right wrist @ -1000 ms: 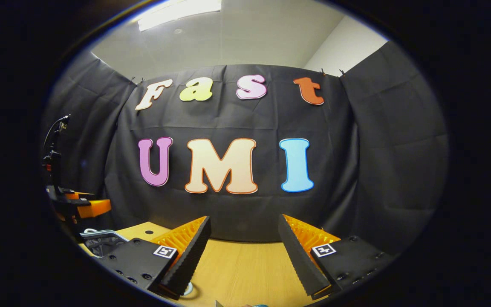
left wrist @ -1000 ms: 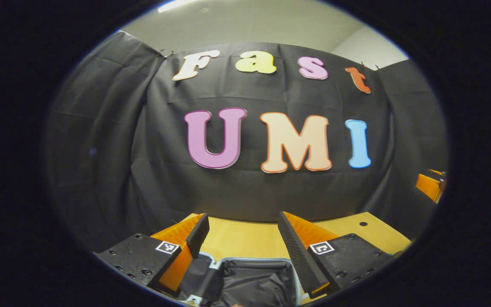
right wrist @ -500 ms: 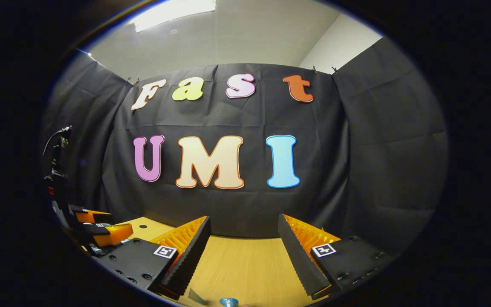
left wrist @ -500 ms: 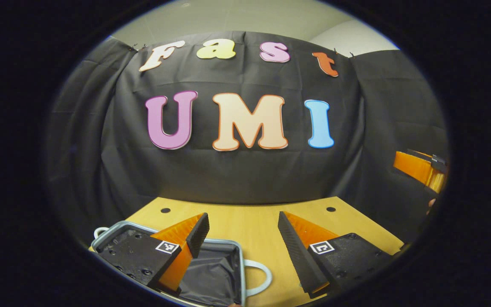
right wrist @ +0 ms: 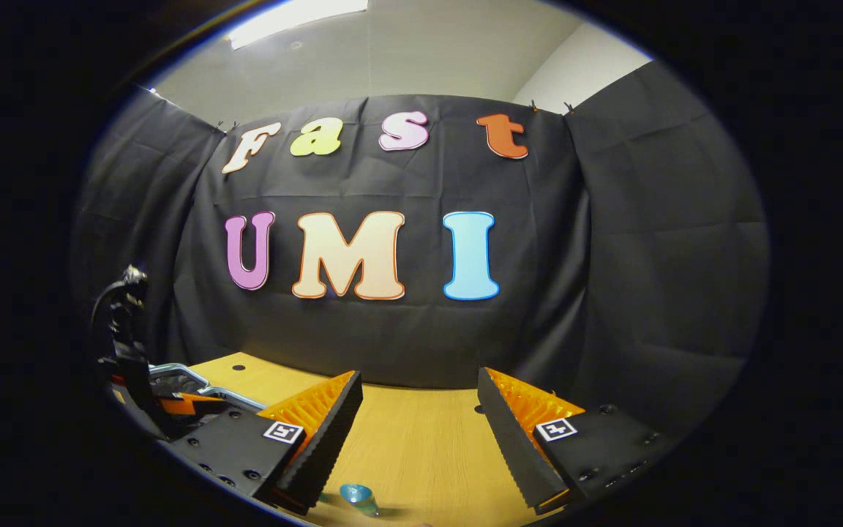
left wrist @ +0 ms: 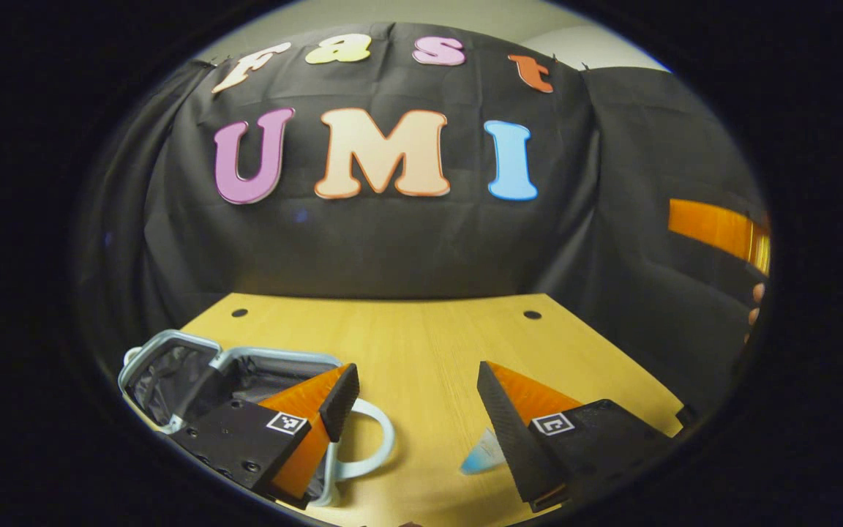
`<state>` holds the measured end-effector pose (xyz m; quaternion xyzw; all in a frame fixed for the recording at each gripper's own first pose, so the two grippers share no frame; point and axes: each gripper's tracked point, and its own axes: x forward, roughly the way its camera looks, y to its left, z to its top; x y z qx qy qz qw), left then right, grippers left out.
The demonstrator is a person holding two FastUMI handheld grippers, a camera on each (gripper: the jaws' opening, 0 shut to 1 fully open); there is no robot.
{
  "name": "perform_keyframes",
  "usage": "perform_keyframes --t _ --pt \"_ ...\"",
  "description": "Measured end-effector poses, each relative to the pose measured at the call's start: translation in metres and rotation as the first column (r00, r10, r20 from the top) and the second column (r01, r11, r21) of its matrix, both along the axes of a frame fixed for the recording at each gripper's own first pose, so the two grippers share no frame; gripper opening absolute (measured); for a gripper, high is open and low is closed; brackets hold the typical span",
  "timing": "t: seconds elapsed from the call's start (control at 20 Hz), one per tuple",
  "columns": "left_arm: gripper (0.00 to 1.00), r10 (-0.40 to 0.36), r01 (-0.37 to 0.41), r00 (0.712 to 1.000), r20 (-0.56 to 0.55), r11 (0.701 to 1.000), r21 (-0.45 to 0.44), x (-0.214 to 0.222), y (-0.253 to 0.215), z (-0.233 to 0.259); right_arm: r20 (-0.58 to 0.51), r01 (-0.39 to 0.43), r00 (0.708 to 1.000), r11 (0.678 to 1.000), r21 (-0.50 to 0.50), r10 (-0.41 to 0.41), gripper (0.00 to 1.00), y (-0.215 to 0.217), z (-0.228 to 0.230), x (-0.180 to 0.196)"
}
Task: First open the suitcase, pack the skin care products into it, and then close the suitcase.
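Both claws hung released, gripping nothing: left claw [left wrist: 416,410], right claw [right wrist: 419,421]. Suitcase [left wrist: 195,369] sat open at 8 o'clock on the wood-grain counter [left wrist: 421,344], grey-rimmed, black fabric lining, looped handle. A small translucent blue skincare bottle [left wrist: 481,457] lay at 5 o'clock.

The table [left wrist: 421,344] is seen as matt wood; the suitcase [left wrist: 173,351] is lined with dark cloth inside a glossy pale rim.
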<state>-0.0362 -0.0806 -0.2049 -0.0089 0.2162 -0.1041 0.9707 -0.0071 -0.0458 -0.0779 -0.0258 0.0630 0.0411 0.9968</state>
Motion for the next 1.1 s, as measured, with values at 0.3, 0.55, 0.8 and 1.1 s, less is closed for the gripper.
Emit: perform_keyframes --t 0.3,0.55,0.8,1.1 --pt "0.96 -0.046 0.047 0.990 -0.131 0.999 0.002 -0.023 -0.027 -0.065 -0.046 -0.023 0.999 1.000 -0.013 0.022 0.99 -0.001 -0.023 -0.009" --pt "0.96 -0.047 0.046 0.978 -0.202 0.999 -0.008 -0.030 -0.035 -0.103 -0.095 -0.039 0.995 0.999 -0.026 0.036 0.99 0.000 -0.047 -0.014" --pt "0.86 -0.069 0.070 0.966 -0.251 0.998 -0.003 -0.036 -0.042 -0.135 -0.126 -0.049 0.991 0.997 -0.054 0.042 0.99 -0.005 -0.065 -0.022" --pt "0.28 -0.110 0.115 0.955 -0.277 0.993 0.001 -0.042 -0.053 -0.141 -0.201 -0.083 0.977 0.996 -0.038 0.074 0.99 0.007 -0.107 -0.034"
